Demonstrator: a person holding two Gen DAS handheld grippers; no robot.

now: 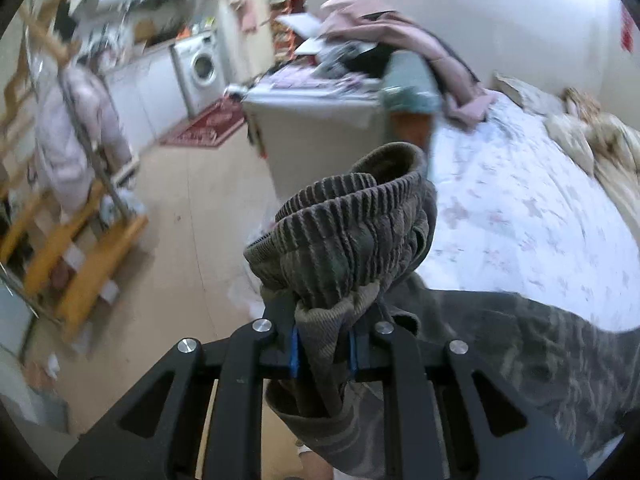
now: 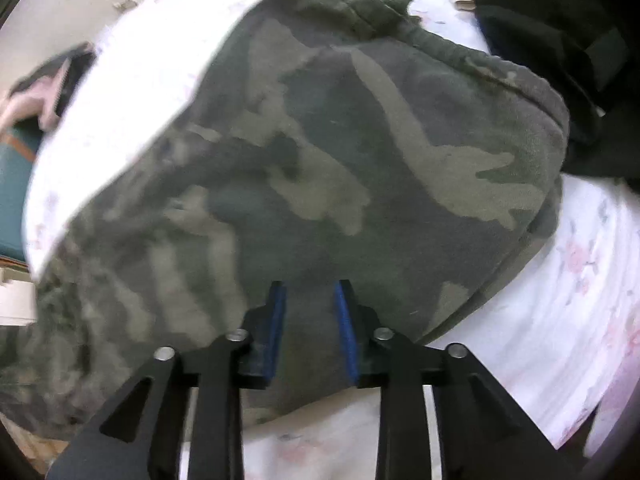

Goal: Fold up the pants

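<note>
The camouflage pants lie on a white floral bedsheet. My left gripper is shut on the ribbed elastic waistband of the pants and holds it lifted off the bed; the rest of the fabric trails down to the right onto the sheet. My right gripper is at the near edge of the pants, its blue-padded fingers on either side of a fold of fabric, closed on it.
The bed fills the right. A cluttered white cabinet with pink clothes stands beside it. A black garment lies on the bed at the far right. A wooden rack and a washing machine stand across the floor.
</note>
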